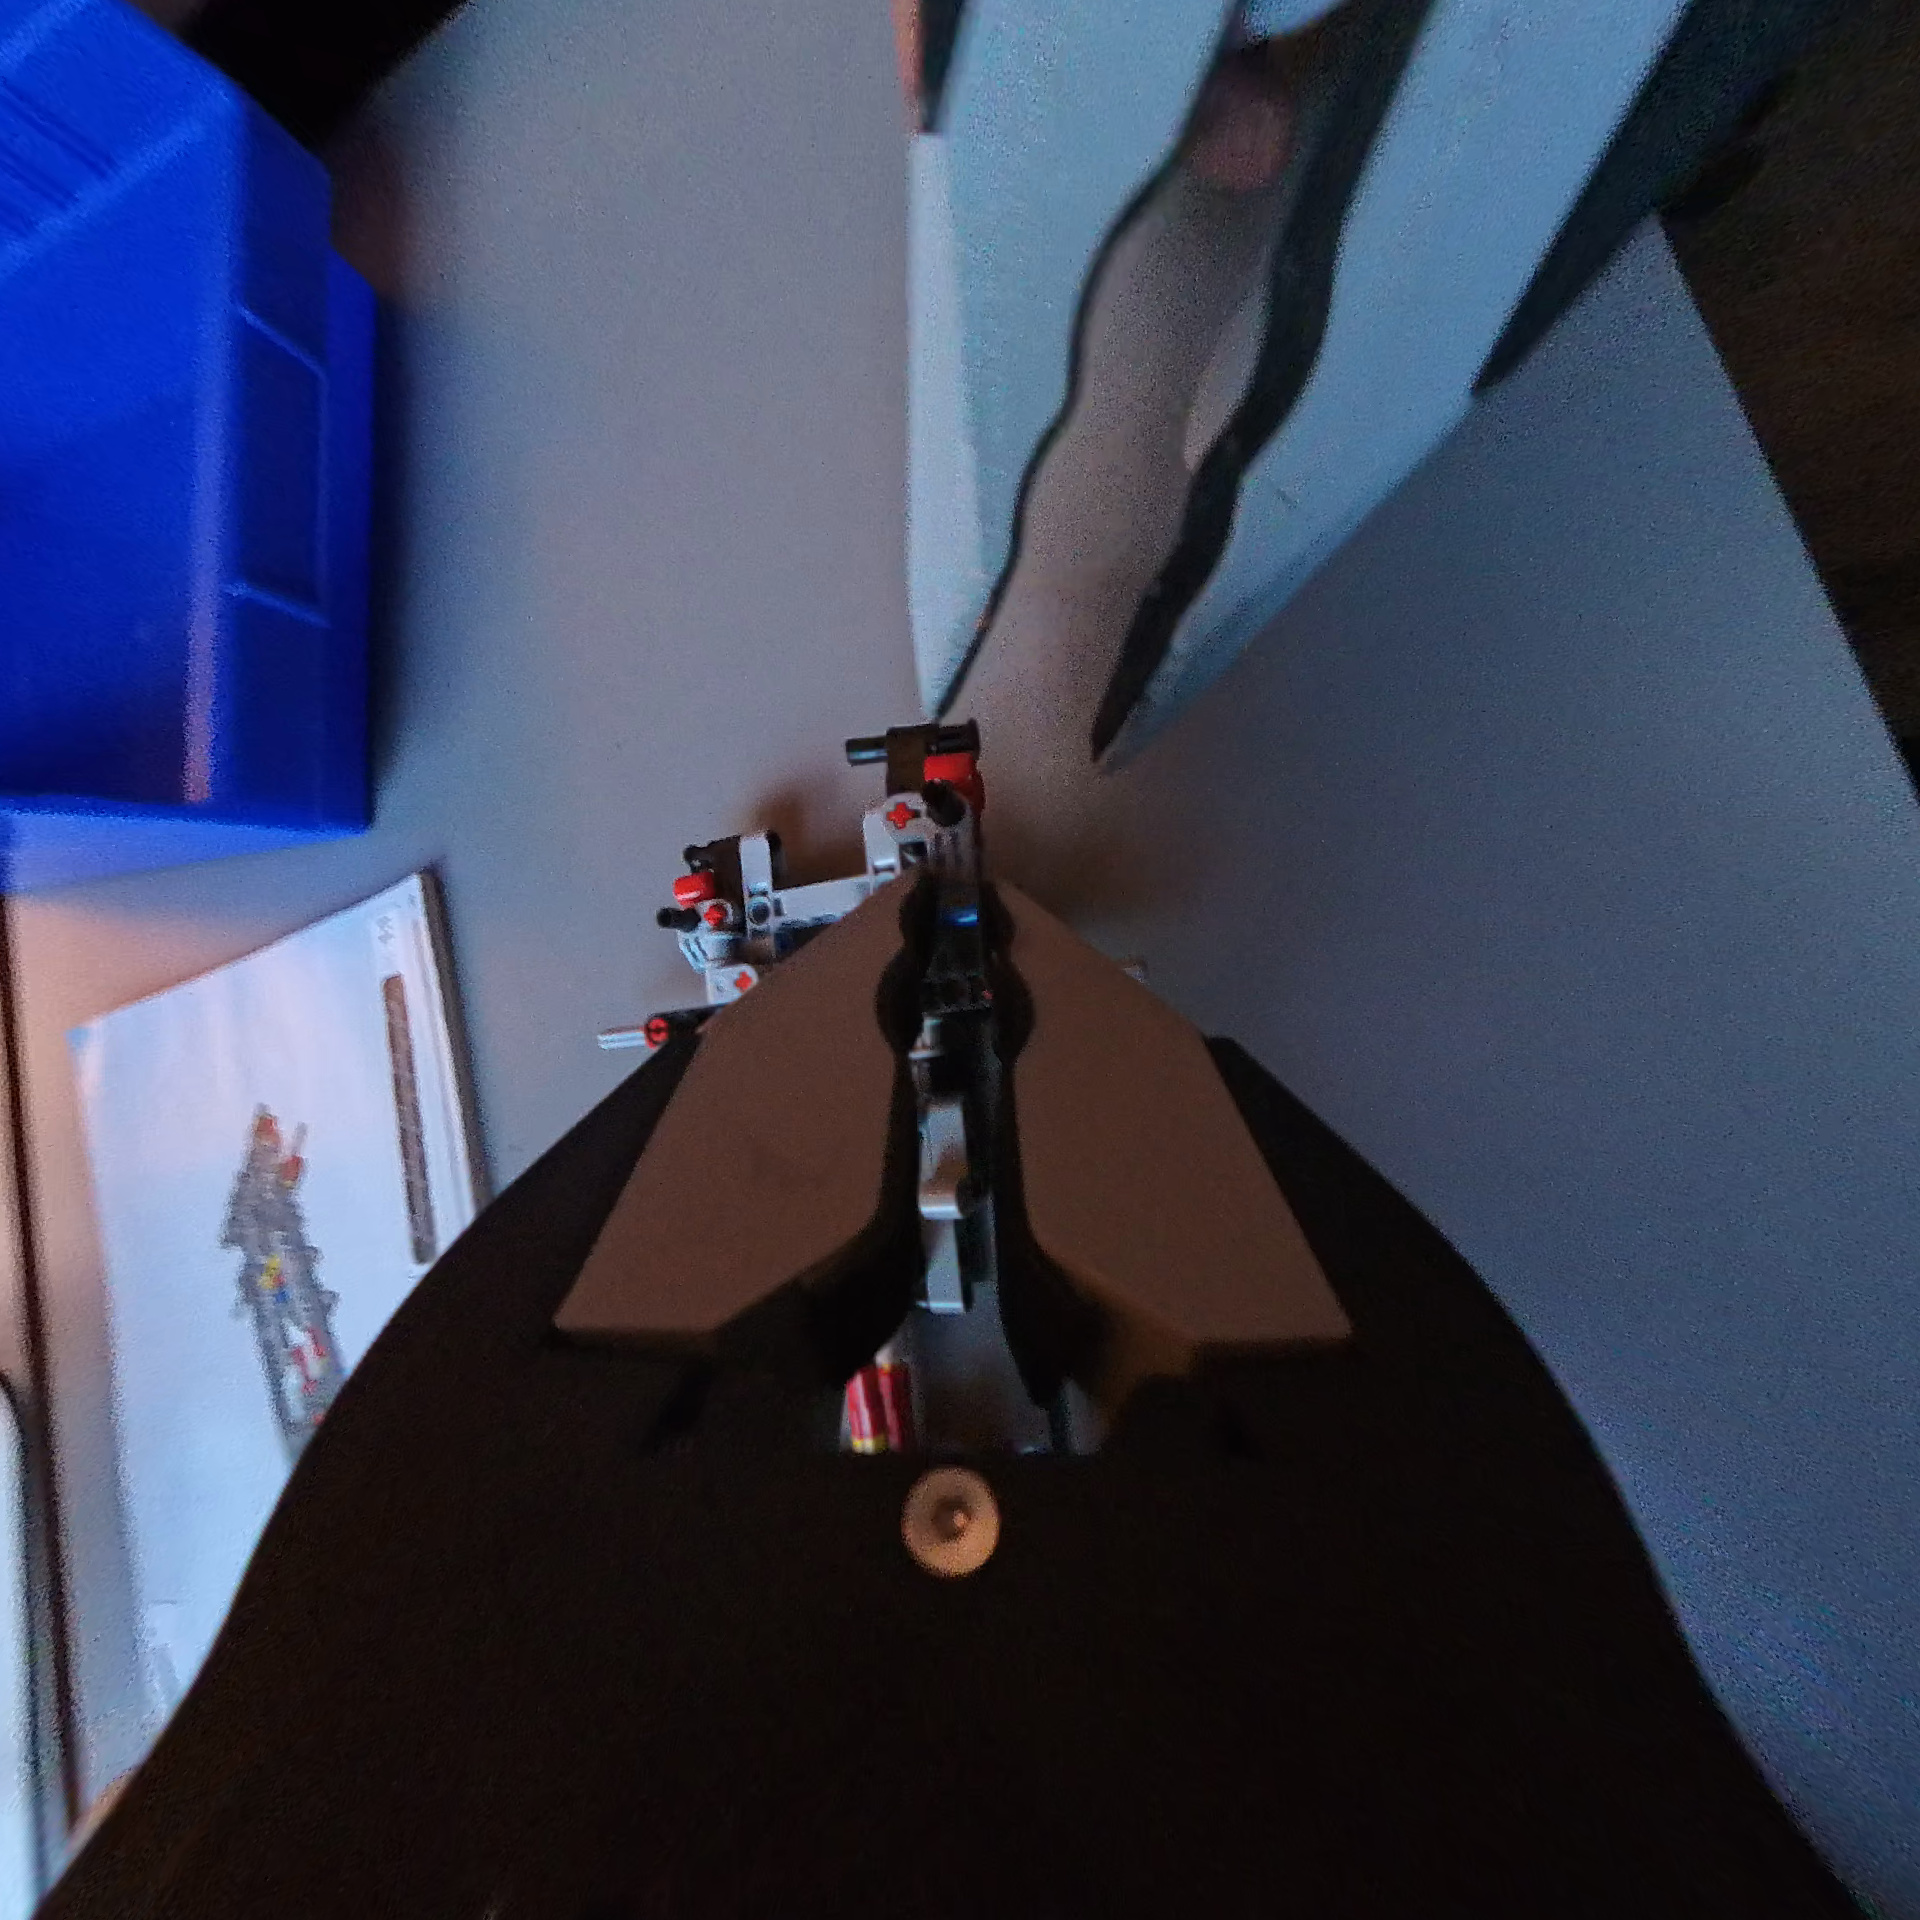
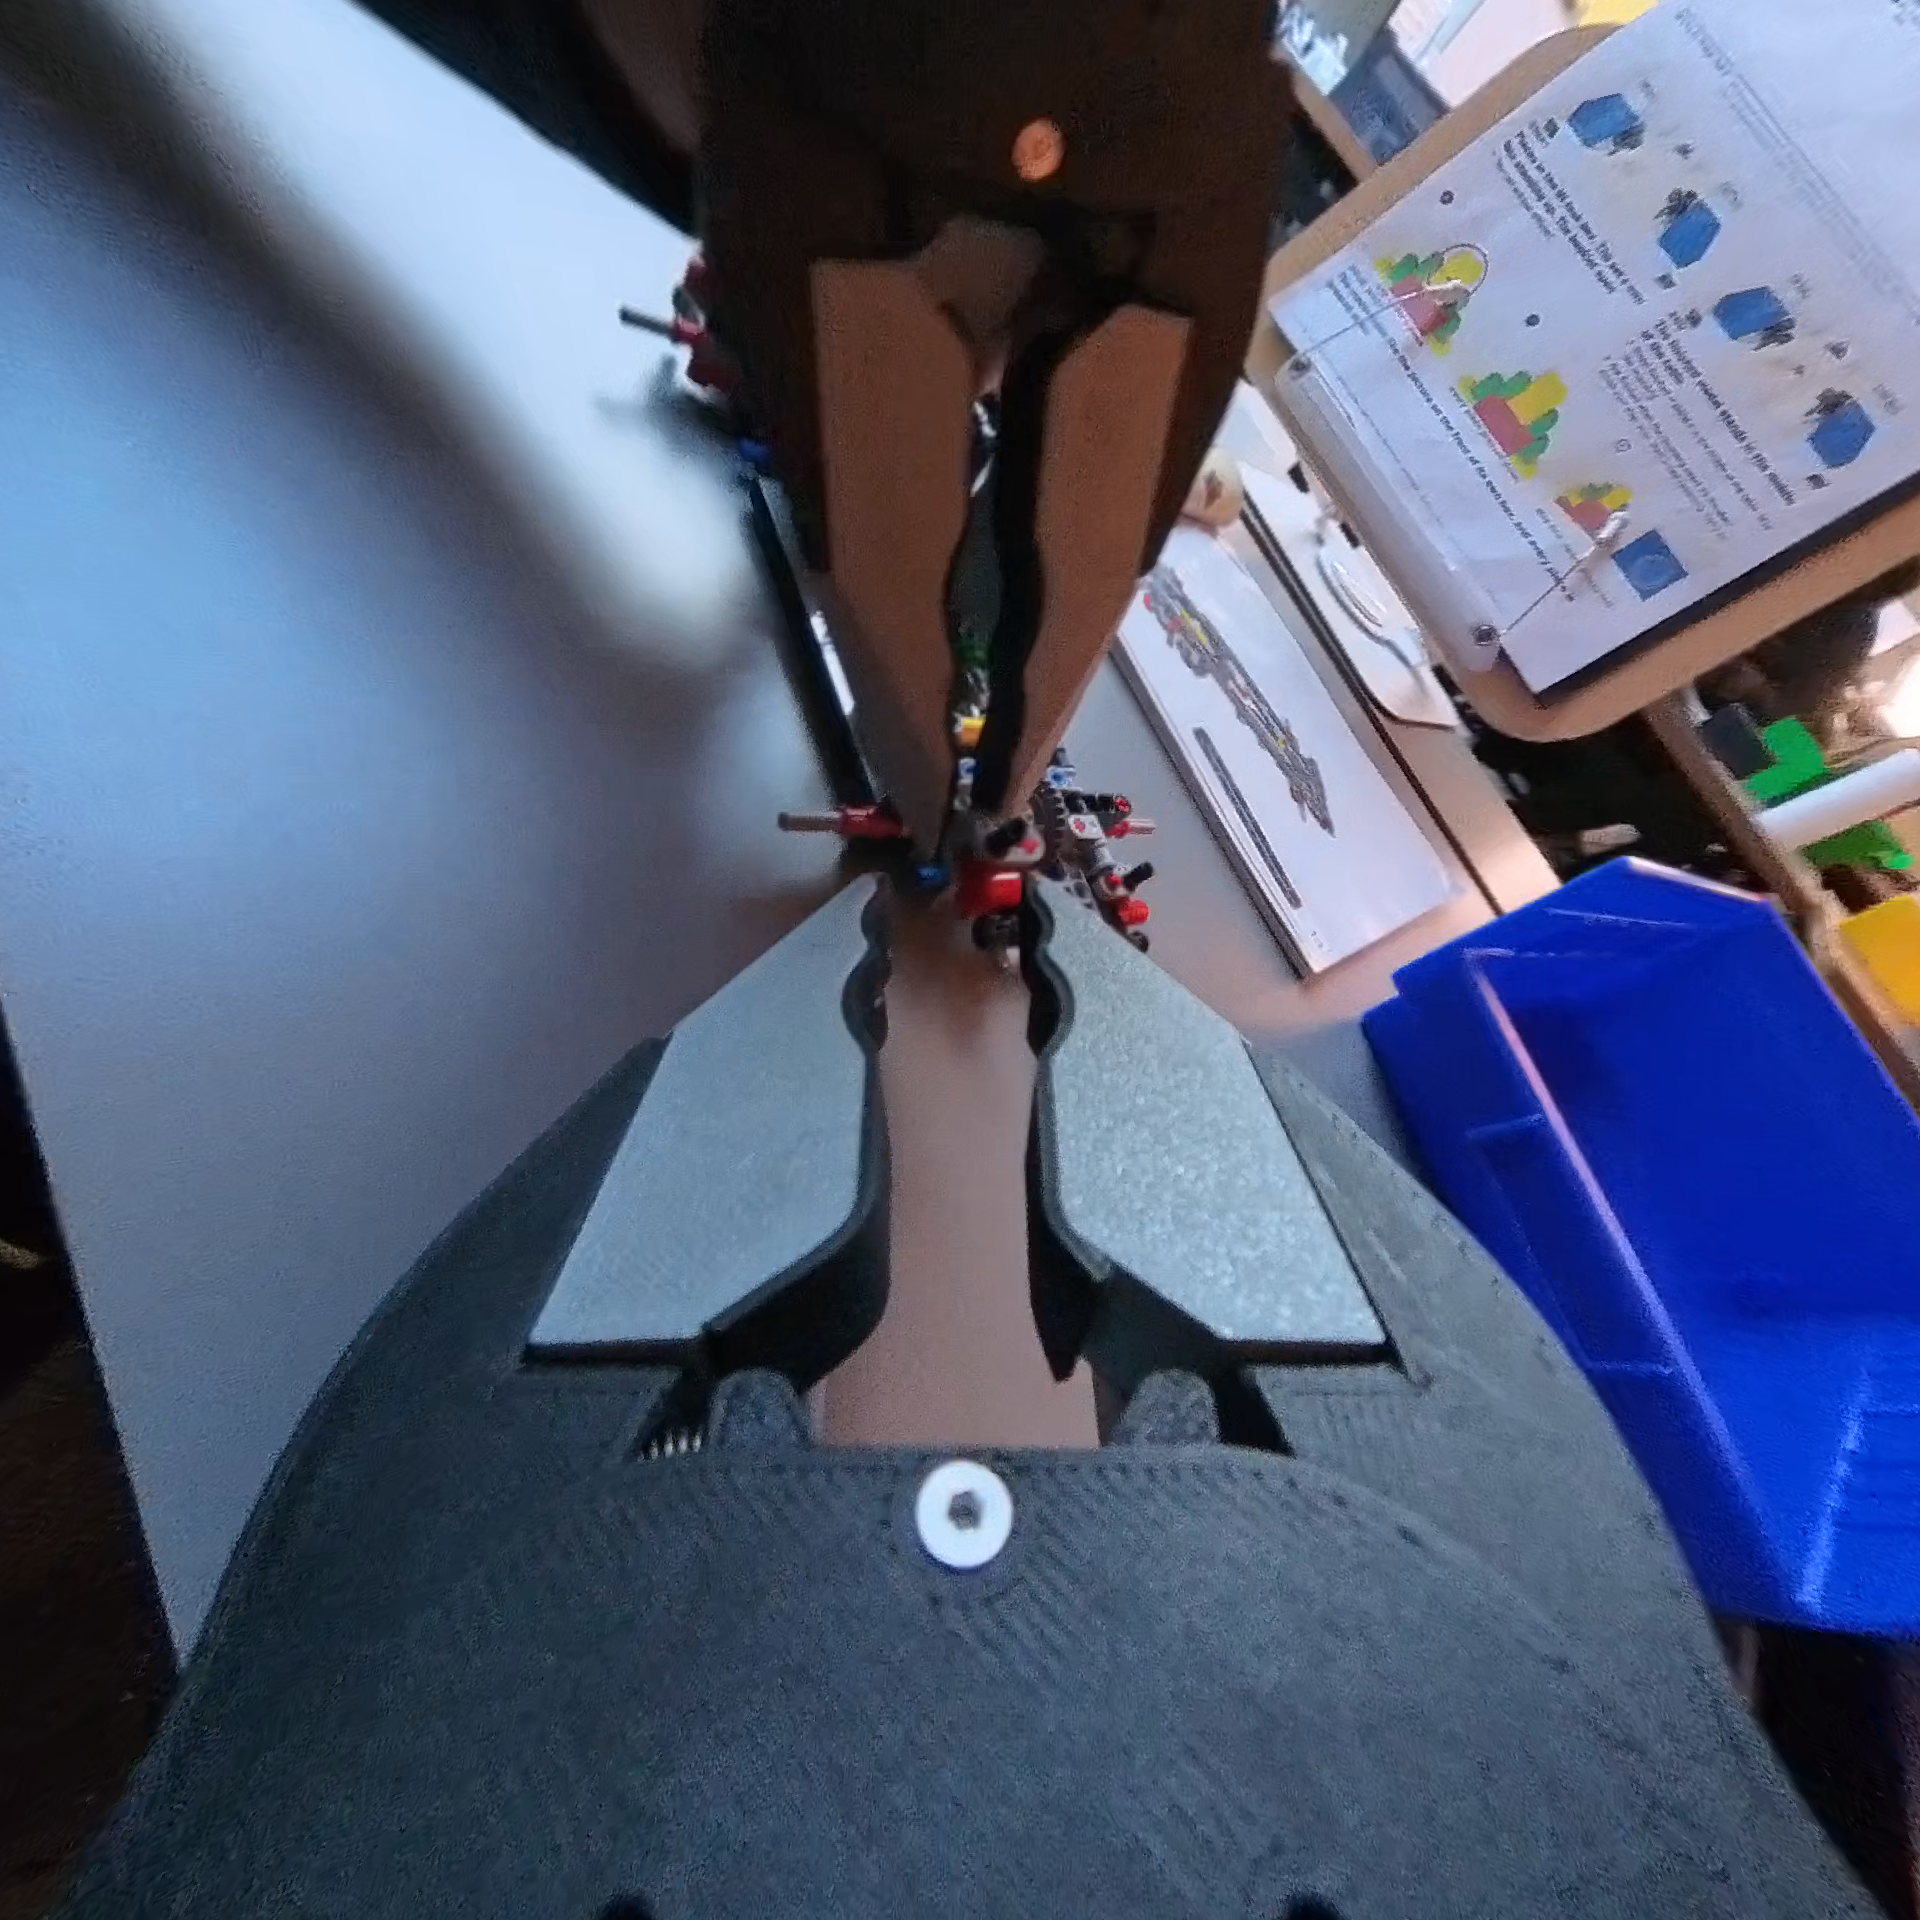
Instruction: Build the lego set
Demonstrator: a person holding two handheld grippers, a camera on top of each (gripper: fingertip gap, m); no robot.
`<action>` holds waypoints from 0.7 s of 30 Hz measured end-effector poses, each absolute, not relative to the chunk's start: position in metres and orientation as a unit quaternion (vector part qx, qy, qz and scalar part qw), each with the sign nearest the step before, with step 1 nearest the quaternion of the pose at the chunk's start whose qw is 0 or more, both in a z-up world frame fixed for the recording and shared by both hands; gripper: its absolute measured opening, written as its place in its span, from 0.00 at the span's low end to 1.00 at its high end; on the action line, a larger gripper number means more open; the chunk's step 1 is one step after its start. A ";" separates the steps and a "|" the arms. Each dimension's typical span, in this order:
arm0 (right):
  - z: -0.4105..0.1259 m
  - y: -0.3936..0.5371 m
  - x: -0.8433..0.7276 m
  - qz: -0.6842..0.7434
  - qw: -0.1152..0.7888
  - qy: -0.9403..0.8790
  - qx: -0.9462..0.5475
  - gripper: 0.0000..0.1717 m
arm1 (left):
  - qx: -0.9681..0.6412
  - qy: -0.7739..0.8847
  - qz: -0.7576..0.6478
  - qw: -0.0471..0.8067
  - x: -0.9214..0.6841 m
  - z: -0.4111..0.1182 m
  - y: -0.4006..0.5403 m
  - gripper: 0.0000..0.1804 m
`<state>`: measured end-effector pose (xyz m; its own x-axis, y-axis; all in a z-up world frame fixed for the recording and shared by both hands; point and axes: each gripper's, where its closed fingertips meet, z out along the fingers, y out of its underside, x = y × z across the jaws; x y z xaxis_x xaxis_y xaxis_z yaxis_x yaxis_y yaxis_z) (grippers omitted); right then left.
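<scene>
Left tongs [image 1: 940, 894] clamped on long grey toy-brick model [image 1: 800, 904], lengthwise between fingers. Right tongs [image 2: 956, 914] open, facing them, red end piece [image 2: 992, 883] just at tips, untouched.

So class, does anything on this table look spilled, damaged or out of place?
Nothing stands out. The grey, black and red toy brick assembly looks unfinished, with pins jutting out, but not broken. The left gripper is shut on it; the right gripper is open beside it. The blue plastic bin and white instruction sheet lie undisturbed.
</scene>
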<state>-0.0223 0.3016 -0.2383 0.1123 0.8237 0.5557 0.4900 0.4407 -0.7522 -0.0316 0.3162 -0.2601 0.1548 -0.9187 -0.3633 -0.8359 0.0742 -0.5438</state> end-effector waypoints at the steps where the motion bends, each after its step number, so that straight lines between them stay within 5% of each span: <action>1: -0.234 0.303 -0.022 0.164 0.542 -0.649 -0.509 0.11 | -0.669 0.654 -0.046 0.350 -0.031 -0.260 0.317 0.03; 9: -0.243 0.312 -0.022 0.160 0.458 -0.701 -0.524 0.10 | -0.630 0.683 0.003 0.371 -0.025 -0.262 0.313 0.03; 21: -0.250 0.313 -0.026 0.149 0.448 -0.709 -0.523 0.07 | -0.634 0.677 0.012 0.373 -0.026 -0.267 0.316 0.03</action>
<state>-0.0257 0.3131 -0.2502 -0.0510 0.8760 0.4796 0.6092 0.4078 -0.6801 -0.0259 0.3160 -0.2667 0.0821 -0.8492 -0.5216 -0.8678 0.1965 -0.4564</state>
